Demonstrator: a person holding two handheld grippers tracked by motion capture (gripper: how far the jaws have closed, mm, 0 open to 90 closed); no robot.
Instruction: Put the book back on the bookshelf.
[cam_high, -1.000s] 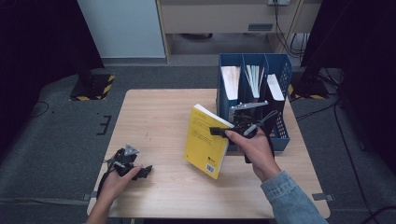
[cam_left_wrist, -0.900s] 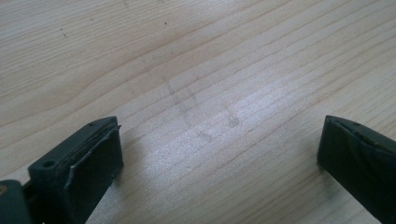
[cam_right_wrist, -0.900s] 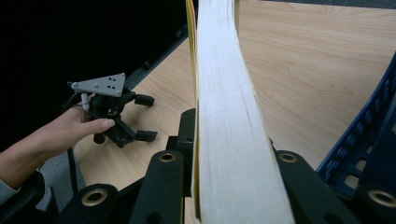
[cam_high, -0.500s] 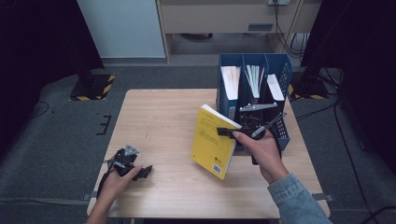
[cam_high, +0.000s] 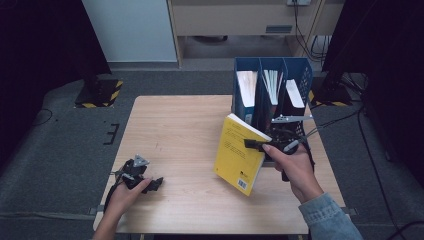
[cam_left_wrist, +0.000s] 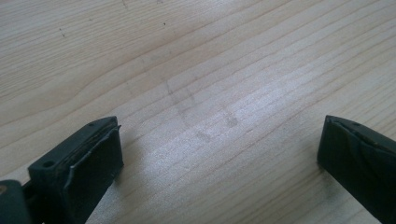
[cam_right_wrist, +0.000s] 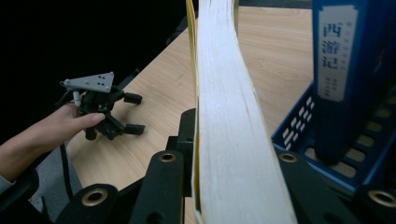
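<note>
Yellow book (cam_high: 239, 154) clamped in right tongs (cam_high: 256, 145) beside blue file rack (cam_high: 300, 75); left tongs (cam_high: 152, 184) released, on table (cam_high: 180, 125).

So the yellow book (cam_high: 239, 154) has shifted over the last second. It's clamped in the right gripper (cam_high: 260, 145), which has carried it to the right across the table (cam_high: 175, 130), closer to the blue file rack (cam_high: 272, 95). A second ago the book sat well out in the middle with a clear gap to the rack; now its upper corner is right up against the rack's front. It has also swung more upright, so the high view shows less of the cover than before. The hand (cam_high: 295, 167) has drifted right with it.
</note>
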